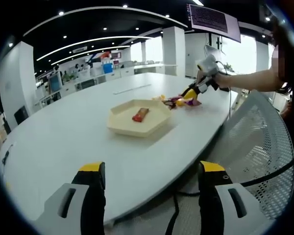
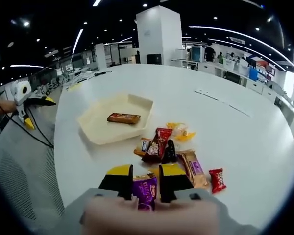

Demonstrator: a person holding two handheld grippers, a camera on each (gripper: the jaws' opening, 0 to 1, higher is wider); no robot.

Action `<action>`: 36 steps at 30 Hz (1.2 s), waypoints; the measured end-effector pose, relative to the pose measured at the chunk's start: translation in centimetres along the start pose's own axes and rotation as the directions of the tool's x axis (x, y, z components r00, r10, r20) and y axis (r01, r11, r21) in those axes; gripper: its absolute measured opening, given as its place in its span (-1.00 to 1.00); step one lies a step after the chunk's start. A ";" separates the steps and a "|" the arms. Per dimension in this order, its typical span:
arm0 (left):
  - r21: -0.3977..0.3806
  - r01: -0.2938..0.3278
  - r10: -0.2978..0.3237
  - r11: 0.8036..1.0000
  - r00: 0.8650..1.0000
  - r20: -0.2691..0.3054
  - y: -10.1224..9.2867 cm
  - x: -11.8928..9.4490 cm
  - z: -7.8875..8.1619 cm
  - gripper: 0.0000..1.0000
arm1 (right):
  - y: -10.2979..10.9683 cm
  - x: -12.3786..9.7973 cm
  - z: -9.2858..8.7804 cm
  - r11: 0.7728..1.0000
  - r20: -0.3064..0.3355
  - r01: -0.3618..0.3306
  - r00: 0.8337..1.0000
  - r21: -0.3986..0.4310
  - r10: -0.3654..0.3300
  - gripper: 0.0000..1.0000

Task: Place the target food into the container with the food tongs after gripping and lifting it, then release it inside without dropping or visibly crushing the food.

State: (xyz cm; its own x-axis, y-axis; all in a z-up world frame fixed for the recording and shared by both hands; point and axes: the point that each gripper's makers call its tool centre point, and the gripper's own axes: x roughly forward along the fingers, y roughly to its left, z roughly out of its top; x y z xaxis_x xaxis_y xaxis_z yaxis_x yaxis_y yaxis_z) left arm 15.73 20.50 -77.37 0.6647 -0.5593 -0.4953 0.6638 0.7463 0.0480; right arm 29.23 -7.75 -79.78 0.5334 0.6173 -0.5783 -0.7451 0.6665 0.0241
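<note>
1. Right gripper: jaws drawn in close on either side of a purple-wrapped snack; they appear to touch the wrapper, so a grip is judged likely, with the packet low against the white table.
2. Left gripper: jaws wide apart, nothing between them, held back off the table's near edge.
3. Purple-wrapped snack: sits directly between the right jaws. Judged light, with a slick, crinkly wrapper and a crushable filling; best taken across the middle with gentle pressure.
4. Container: one cream hexagonal tray, ahead and left of the right gripper, beyond the pile. Holds one brown-wrapped bar.
5. Loose snacks: roughly seven packets clustered just ahead of the right jaws, some overlapping, so the count is approximate; one red packet lies to the right.
</note>
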 end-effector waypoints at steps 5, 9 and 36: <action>-0.002 0.008 -0.008 1.000 1.000 0.000 -0.1 0.0 0.0 0.45 | 0.0 -0.6 0.8 1.000 0.000 0.001 1.000 -0.004 -0.001 -0.60; 0.000 0.007 -0.007 1.000 1.000 0.004 -0.1 0.0 0.1 0.44 | -0.1 -1.1 1.8 1.000 0.005 0.010 1.000 -0.017 -0.010 -0.60; 0.007 0.007 -0.007 1.000 0.999 0.039 -0.1 -0.1 0.5 0.36 | -0.7 -3.1 8.6 0.997 0.013 0.042 0.999 -0.065 -0.041 -0.58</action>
State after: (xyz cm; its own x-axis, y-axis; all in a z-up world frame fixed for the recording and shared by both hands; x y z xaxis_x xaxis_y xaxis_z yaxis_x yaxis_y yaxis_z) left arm 15.73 20.31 -76.86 0.6726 -0.5783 -0.4617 0.6710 0.7397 0.0510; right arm 31.52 -6.53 -71.05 0.5690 0.5945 -0.5682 -0.7463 0.6635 -0.0532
